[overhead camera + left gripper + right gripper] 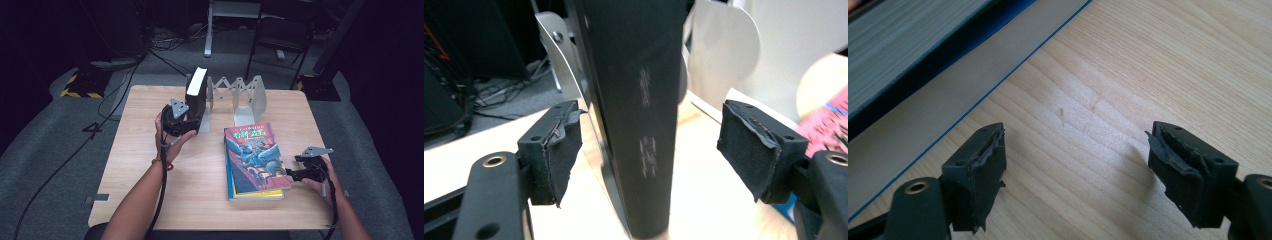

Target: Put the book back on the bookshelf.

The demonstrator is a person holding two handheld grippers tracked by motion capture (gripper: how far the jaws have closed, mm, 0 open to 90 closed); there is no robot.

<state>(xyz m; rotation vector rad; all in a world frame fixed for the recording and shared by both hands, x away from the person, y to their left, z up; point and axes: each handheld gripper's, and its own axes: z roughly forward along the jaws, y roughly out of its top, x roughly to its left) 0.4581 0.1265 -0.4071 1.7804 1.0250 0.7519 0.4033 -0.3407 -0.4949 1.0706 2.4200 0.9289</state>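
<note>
While the black book (634, 115) stands upright between its parted pads, untouched on either side, the left hand-held gripper (649, 150) gapes; the right hand-held gripper (1075, 175) hangs apart beside stacked books (256, 160).

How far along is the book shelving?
Done: one black book stands upright at the left end of the metal book rack. In hand: the left gripper straddles its spine, fingers apart from it. Left: the stacked books lie flat; the right gripper waits open beside them.
</note>
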